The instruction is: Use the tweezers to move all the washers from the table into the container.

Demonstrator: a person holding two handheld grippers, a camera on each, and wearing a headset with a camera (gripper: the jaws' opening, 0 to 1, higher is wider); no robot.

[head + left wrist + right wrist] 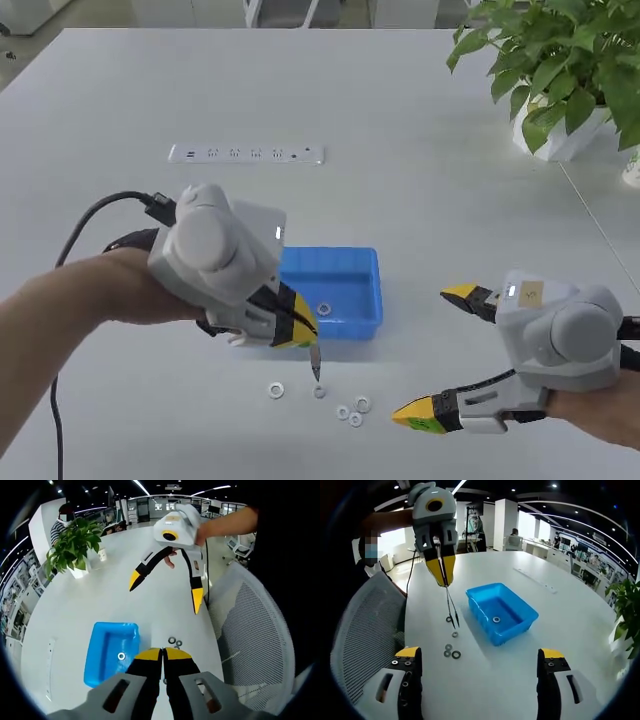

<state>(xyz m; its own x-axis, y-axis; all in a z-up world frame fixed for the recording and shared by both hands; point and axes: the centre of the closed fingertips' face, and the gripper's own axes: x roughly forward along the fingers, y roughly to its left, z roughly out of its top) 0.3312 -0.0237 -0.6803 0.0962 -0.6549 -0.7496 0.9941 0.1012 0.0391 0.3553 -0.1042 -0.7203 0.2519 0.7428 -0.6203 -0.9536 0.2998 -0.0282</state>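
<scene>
My left gripper [298,330] is shut on thin metal tweezers [315,364], whose tips hover just above the table beside one washer [319,392]. Several washers [352,410] lie loose on the white table in front of the blue container [362,256], and one washer [323,310] lies inside it. From the right gripper view the tweezers [451,605] hang down from the left gripper [441,572], their tips between two washers [455,634]. My right gripper [437,354] stands open to the right of the washers, holding nothing. In the left gripper view my jaws [163,653] meet beside the container [100,635].
A white power strip [245,153] lies behind the container. A potted plant [565,75] stands at the table's far right, near the table edge. A black cable [95,215] trails from the left gripper. A grey mesh chair [362,625] is behind the person.
</scene>
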